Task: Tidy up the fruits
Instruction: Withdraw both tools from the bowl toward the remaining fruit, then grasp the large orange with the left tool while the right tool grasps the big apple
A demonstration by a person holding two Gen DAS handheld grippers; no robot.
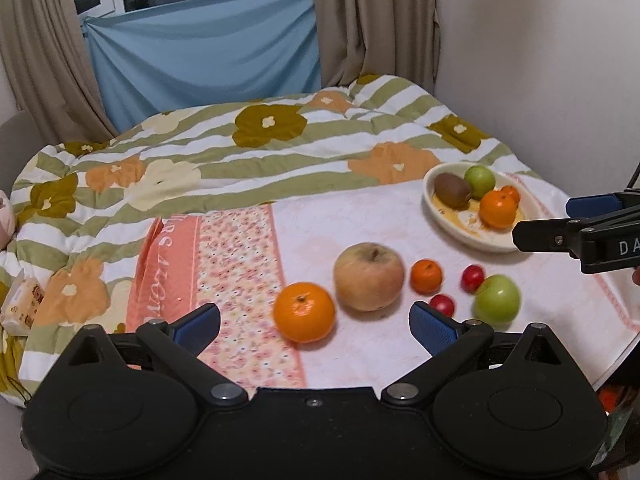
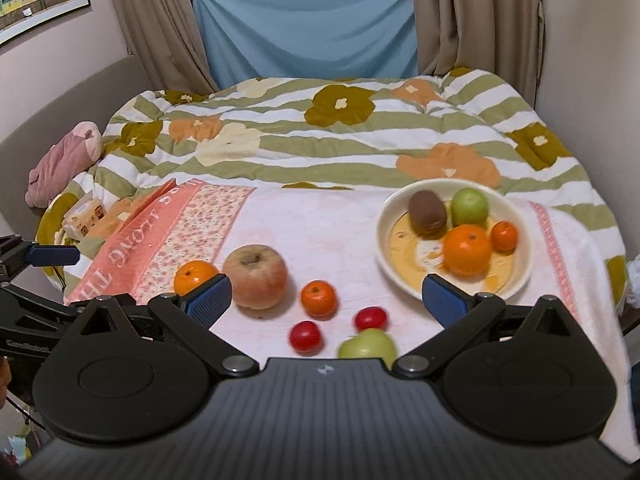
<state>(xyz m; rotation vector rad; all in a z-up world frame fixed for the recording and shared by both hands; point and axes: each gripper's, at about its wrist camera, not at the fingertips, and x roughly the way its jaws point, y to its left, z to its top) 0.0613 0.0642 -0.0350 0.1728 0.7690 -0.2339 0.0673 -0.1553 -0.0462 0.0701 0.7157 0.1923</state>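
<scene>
A white bowl (image 2: 516,276) at the right holds a kiwi (image 2: 427,212), a green apple (image 2: 470,207), an orange (image 2: 467,250) and a small tangerine (image 2: 504,235). Loose on the pink towel (image 2: 320,224) lie a large orange (image 1: 304,312), a big pale apple (image 1: 369,276), a small tangerine (image 1: 427,277), two red fruits (image 2: 305,336) (image 2: 371,318) and a green apple (image 1: 497,300). My left gripper (image 1: 316,322) is open above the large orange. My right gripper (image 2: 326,298) is open above the loose fruit; it also shows in the left wrist view (image 1: 548,220).
The towel lies on a floral quilt (image 1: 280,148) covering the bed. A tissue pack (image 1: 22,306) and a pink plush (image 2: 64,160) sit at the left. Curtains and a blue cloth (image 1: 204,48) hang behind. A wall is at the right.
</scene>
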